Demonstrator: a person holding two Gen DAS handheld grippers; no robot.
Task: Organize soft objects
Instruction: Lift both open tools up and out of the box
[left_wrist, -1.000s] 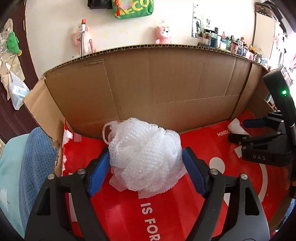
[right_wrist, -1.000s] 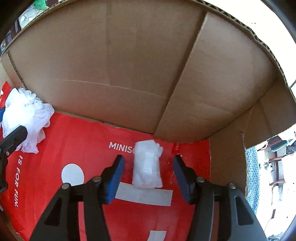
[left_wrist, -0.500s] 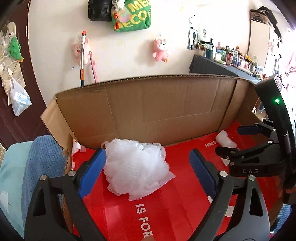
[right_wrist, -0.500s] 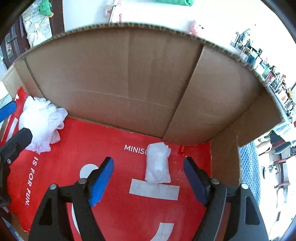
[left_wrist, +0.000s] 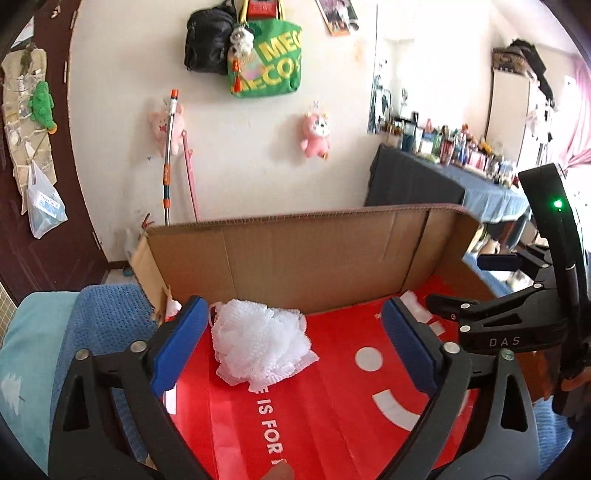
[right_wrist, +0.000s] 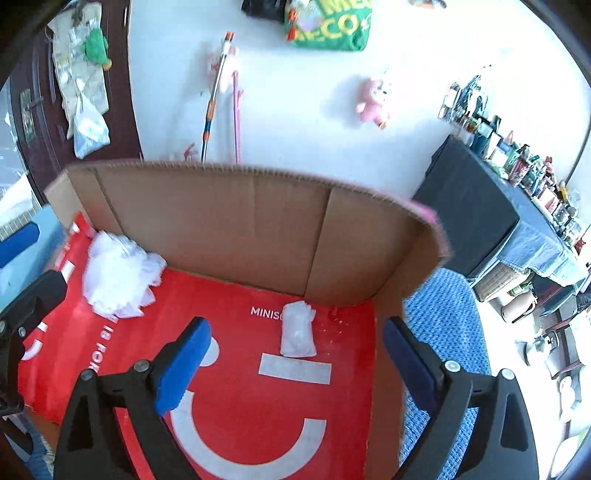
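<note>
A white mesh bath pouf (left_wrist: 258, 343) lies on the red bag (left_wrist: 332, 417) that lines the floor of the cardboard box (left_wrist: 295, 258). My left gripper (left_wrist: 295, 347) hovers above and behind it. Its jaws are opening wide, and the pouf sits free below them, nearer the left pad. A small white crumpled wad (right_wrist: 297, 330) rests near the box's back wall (right_wrist: 221, 229). My right gripper (right_wrist: 295, 363) is raised over it with its jaws opening and nothing pressed between them. The pouf (right_wrist: 118, 273) also shows at the left of the right wrist view.
A blue knitted cloth (left_wrist: 99, 332) lies outside the box on the left and another blue cloth (right_wrist: 443, 332) on the right. Behind the box is a white wall with plush toys (left_wrist: 314, 134), a green bag (left_wrist: 269, 62) and a pole (left_wrist: 168, 158). A dark table with bottles (left_wrist: 443, 173) stands at the right.
Both grippers spread their jaws and rose back from the box floor. The pouf and the wad stayed on the red bag, released.
</note>
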